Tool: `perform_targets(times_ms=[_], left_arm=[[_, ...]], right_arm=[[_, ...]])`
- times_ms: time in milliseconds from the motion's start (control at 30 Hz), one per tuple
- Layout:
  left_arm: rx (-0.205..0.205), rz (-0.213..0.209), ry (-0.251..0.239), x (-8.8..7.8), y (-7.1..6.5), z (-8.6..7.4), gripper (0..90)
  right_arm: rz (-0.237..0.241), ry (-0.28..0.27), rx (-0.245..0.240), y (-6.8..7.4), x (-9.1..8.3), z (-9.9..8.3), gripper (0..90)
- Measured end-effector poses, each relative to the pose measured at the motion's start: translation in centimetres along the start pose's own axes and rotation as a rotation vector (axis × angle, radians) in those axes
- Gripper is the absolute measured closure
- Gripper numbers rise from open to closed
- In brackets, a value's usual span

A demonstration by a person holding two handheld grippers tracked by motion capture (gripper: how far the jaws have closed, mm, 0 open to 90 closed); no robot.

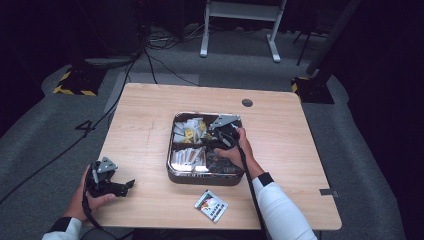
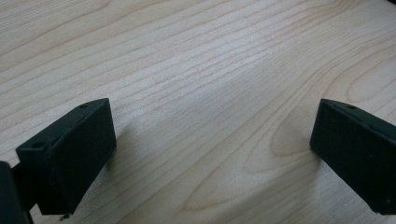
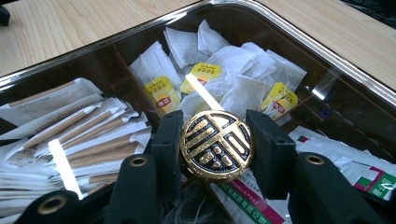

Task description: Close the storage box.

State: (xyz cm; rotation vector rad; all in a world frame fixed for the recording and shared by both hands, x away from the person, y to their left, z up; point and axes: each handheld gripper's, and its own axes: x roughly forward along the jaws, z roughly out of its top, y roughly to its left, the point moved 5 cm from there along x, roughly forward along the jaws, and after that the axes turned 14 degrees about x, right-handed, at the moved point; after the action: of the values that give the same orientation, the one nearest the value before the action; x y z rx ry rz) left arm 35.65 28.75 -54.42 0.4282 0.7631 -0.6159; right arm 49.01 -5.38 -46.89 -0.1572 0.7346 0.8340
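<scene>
My right gripper [image 3: 217,144] has its two black jaws partly closed on a round black-and-gold knob with a raised gold pattern [image 3: 217,145]. In the right gripper view the knob sits squarely between the pads, one pad [image 3: 169,140] pressed against its left edge and the other against its right, with its patterned face turned up toward the camera. Whether the knob is fixed to anything underneath I cannot tell; a transparent surface with bright streaks of reflected light lies over the tray's contents.

Below the knob is a square, dark, metal-rimmed compartment tray [image 3: 327,56]. This view lets me read what is in it: white tea bags with yellow tags [image 3: 219,79] in the far section, white-and-brown paper stick packets [image 3: 88,135] to the left, and white sachets with red and green print [image 3: 336,154] to the right.

The high view gives the layout instead. The tray [image 1: 172,172] sits at the middle of the pale wooden table [image 1: 280,125], and the right gripper [image 1: 226,131] is over its far right part, where the knob itself is too small to make out. A small white sachet with red and green print [image 1: 211,205] lies on the table just in front of the tray. My left gripper [image 1: 131,184] rests near the table's front left edge, well apart from the tray.

The left gripper view shows its jaws standing wide, with nothing but bare wood grain between them.
</scene>
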Motion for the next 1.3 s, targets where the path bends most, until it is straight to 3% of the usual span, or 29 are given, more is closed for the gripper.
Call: perform_targets(times_ms=[167,500,833,1000,1200,1300], left_arm=[[0.000,0.000,0.000,0.00,0.00,0.00,0.5],[0.000,-0.003,0.002,-0.02,0.00,-0.01,0.5],[0.003,-0.005,0.003,-0.03,0.01,-0.02,0.5],[0.003,-0.005,0.003,-0.03,0.02,-0.02,0.4],[0.003,-0.005,0.003,-0.03,0.02,-0.02,0.4],[0.002,-0.002,0.000,-0.02,0.01,-0.02,0.5]], right_arm=[[0.004,0.019,-0.009,0.59,-0.11,-0.41,58.8],[0.017,0.007,0.003,0.47,0.18,-0.76,58.7],[0.032,0.010,-0.020,0.40,0.20,-0.71,57.1],[0.043,0.035,-0.021,0.55,0.29,-0.57,42.1],[0.017,0.020,-0.031,0.62,0.19,0.11,27.0],[0.031,0.020,-0.021,0.66,0.17,0.23,21.9]])
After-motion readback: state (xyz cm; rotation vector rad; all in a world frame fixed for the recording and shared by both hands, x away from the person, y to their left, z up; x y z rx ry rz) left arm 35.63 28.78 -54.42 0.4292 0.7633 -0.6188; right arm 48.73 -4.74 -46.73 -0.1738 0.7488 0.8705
